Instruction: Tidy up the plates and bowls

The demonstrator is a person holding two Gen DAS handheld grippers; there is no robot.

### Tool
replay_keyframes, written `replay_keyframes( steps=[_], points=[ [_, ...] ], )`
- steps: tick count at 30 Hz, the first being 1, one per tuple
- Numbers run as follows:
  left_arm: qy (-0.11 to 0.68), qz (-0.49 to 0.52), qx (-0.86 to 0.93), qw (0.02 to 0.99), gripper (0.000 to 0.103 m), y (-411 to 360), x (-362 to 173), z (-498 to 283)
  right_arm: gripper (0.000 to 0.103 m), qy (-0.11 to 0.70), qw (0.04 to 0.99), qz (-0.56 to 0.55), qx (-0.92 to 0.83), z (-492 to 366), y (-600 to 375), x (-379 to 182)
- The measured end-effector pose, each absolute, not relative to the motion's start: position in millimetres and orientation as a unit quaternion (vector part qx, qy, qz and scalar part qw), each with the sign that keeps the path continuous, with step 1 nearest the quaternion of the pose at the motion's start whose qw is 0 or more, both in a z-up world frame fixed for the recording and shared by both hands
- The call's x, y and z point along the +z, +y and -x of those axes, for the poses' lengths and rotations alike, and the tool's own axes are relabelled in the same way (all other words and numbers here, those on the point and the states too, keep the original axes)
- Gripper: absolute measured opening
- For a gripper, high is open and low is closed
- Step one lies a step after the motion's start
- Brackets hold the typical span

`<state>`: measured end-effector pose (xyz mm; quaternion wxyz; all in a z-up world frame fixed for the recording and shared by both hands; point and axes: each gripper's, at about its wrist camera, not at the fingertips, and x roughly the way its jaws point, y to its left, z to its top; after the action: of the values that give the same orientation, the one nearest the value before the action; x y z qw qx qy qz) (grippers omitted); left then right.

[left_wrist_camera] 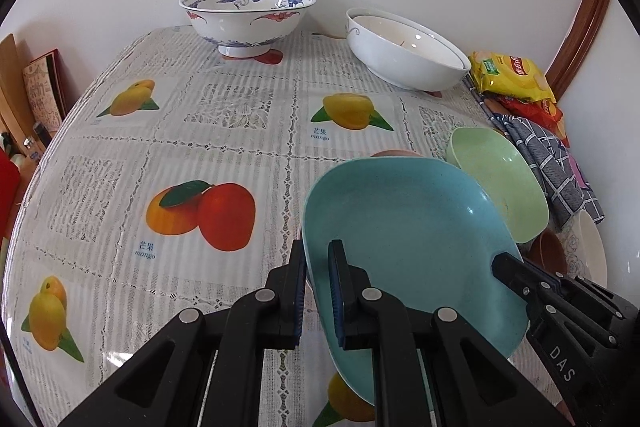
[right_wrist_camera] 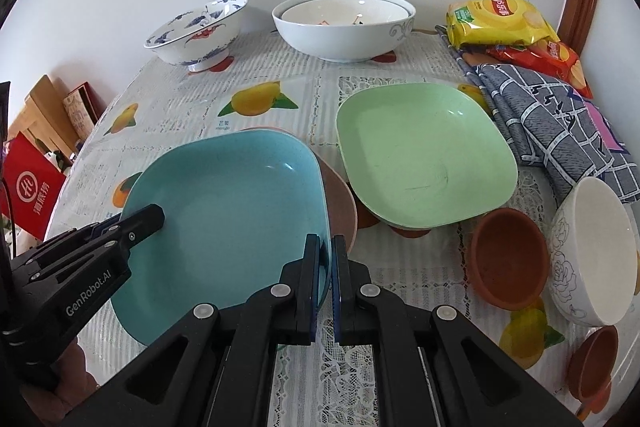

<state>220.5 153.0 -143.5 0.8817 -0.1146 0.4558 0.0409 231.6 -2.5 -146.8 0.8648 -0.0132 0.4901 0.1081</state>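
Gripping blue plate (right_wrist_camera: 224, 211) rims, both tongs (opposite edges)

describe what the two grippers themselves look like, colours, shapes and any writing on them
Both are matte black plastic with angular, cut-out linkage arms and round silver pivot pins. The fingers carry blue pads. The left gripper bears white "GenRobot.AI" lettering on its side; the right gripper shows white "DAS" and small screws. No sleeve is visible.
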Motion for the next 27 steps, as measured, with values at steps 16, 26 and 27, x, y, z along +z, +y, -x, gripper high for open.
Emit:
replay_keyframes(
  steps=[16, 26, 27],
  points=[
    [0.448, 0.113, 0.036, 0.886, 0.011, 151.6, -144.0, -234.4, 0.006, 0.502, 0.858, 0.009, 0.109, -249.2, -3.9, -154.5],
    [0.446, 0.12, 0.037, 0.886, 0.011, 155.7, -141.6, -235.3, 0.006, 0.498, 0.861, 0.01, 0.108, -253.9, -3.5, -151.9],
    [0.445, 0.121, 0.039, 0.886, 0.011, 156.3, -140.6, -234.8, 0.006, 0.495, 0.862, 0.009, 0.11, -253.7, -2.5, -149.7]
  ],
)
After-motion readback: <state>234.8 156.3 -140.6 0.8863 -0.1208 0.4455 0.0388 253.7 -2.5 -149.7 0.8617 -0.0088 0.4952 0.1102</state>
